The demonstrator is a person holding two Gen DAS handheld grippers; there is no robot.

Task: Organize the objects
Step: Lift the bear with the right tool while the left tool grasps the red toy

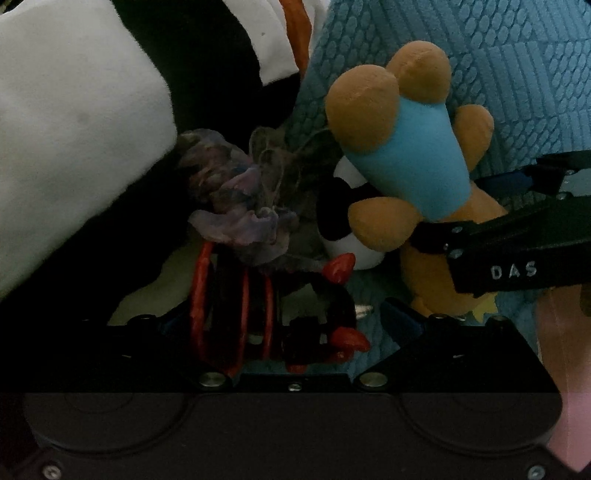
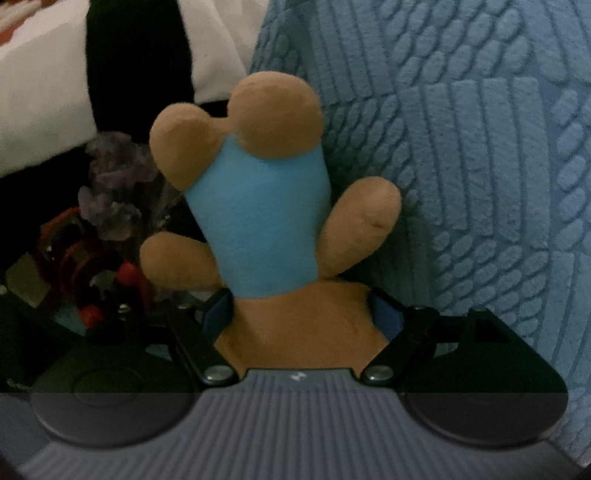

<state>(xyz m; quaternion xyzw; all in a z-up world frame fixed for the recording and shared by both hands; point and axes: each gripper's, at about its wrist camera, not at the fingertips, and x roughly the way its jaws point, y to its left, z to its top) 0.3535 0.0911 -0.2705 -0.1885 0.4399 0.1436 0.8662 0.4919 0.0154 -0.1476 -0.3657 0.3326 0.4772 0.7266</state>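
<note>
A plush toy [image 2: 258, 229] with a light blue body and tan limbs points away from me, its tan head wedged between the blue pads [image 2: 218, 317] of my right gripper [image 2: 301, 306], which is shut on it. In the left wrist view the same plush toy [image 1: 417, 162] hangs from the right gripper [image 1: 480, 206], which reaches in from the right. My left gripper [image 1: 284, 314] stands wide around a black toy with red coils and claws [image 1: 266, 325]. Blanket shows between that toy and the right pad [image 1: 400, 319]. A crumpled purple cloth flower [image 1: 240, 210] lies just beyond it.
A textured blue blanket [image 2: 480, 166] fills the right side of both views. A large white and black soft item [image 1: 74, 129] lies at the left, with an orange piece [image 1: 295, 33] at the top. A small white and black object [image 1: 343, 225] sits behind the plush.
</note>
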